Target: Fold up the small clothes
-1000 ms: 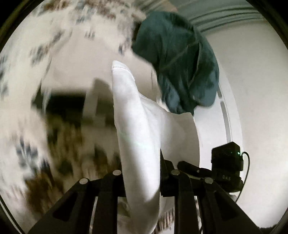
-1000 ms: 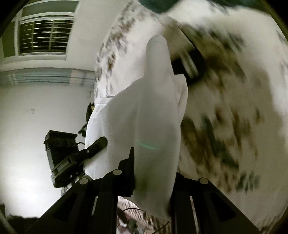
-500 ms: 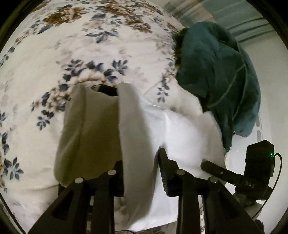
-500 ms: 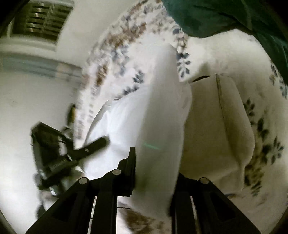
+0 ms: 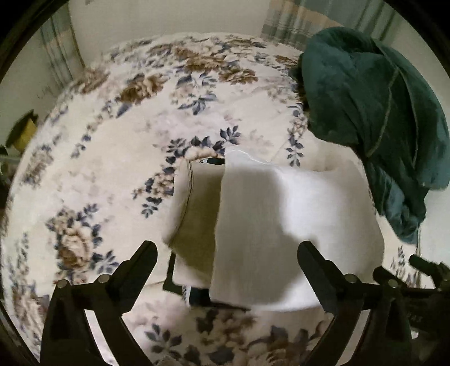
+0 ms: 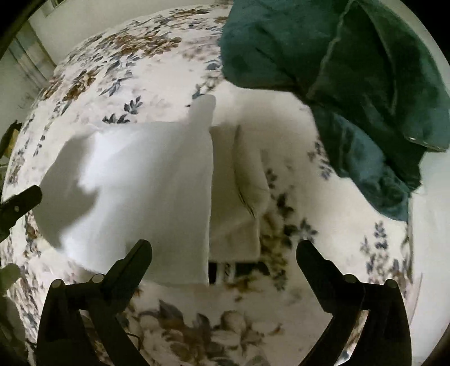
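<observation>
A folded white garment (image 5: 284, 225) lies flat on the floral bedspread (image 5: 118, 157), partly over a folded cream garment (image 5: 197, 214). My left gripper (image 5: 227, 261) is open and empty just in front of them, its fingers either side of the stack. In the right wrist view the white garment (image 6: 140, 191) lies to the left of the cream one (image 6: 239, 191). My right gripper (image 6: 222, 259) is open and empty, just short of the near edge. A dark striped item (image 6: 225, 270) peeks from under the stack.
A crumpled dark green garment (image 5: 374, 112) lies on the bed to the right of the stack; it also shows in the right wrist view (image 6: 337, 70). Curtains (image 5: 303, 22) and a wall stand behind the bed. The other gripper's tip (image 6: 19, 200) shows at left.
Both grippers held the white garment up, lowered it onto the cream garment, then opened and let go. The white garment now lies flat on the bed.
</observation>
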The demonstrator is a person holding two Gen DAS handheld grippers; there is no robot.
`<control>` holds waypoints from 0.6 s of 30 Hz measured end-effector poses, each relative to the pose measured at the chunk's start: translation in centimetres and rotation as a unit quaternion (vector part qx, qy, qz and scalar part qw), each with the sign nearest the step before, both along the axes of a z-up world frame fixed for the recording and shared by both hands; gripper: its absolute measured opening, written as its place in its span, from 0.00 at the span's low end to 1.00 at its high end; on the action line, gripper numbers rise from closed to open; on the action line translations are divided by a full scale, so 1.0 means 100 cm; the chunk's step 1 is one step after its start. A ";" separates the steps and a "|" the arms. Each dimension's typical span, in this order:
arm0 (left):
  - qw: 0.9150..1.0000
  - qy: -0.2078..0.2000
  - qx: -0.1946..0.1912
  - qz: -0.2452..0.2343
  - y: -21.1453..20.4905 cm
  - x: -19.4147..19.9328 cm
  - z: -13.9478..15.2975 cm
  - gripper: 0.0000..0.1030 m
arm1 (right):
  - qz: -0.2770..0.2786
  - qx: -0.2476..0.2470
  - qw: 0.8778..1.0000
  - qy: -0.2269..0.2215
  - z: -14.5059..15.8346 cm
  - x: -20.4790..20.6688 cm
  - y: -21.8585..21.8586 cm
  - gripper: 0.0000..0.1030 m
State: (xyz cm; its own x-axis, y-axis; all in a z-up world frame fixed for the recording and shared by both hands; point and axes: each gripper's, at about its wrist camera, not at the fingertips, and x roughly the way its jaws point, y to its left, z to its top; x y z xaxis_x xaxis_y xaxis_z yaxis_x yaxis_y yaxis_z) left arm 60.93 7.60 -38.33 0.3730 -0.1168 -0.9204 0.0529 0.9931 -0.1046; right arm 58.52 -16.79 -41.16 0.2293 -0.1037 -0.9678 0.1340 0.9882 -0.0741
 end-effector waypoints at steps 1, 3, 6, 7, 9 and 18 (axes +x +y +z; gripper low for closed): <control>1.000 -0.002 0.008 -0.006 -0.004 -0.006 0.007 0.99 | -0.003 -0.007 1.000 -0.006 0.007 -0.005 0.000 1.00; 1.000 -0.007 0.021 -0.010 -0.008 -0.017 0.022 0.99 | -0.011 -0.024 0.999 -0.024 0.028 -0.019 -0.002 1.00; 0.999 -0.026 0.030 -0.010 -0.011 -0.039 0.054 0.99 | -0.023 -0.033 0.998 -0.049 0.070 -0.045 -0.002 1.00; 0.999 -0.033 0.030 -0.011 -0.011 -0.048 0.067 0.99 | -0.026 -0.033 0.998 -0.057 0.085 -0.057 0.001 1.00; 0.998 -0.046 0.033 -0.014 -0.012 -0.066 0.095 0.99 | -0.031 -0.043 0.996 -0.077 0.116 -0.075 0.001 1.00; 0.994 -0.107 0.029 -0.020 -0.020 -0.155 0.208 0.99 | -0.021 -0.065 0.985 -0.160 0.255 -0.175 0.017 1.00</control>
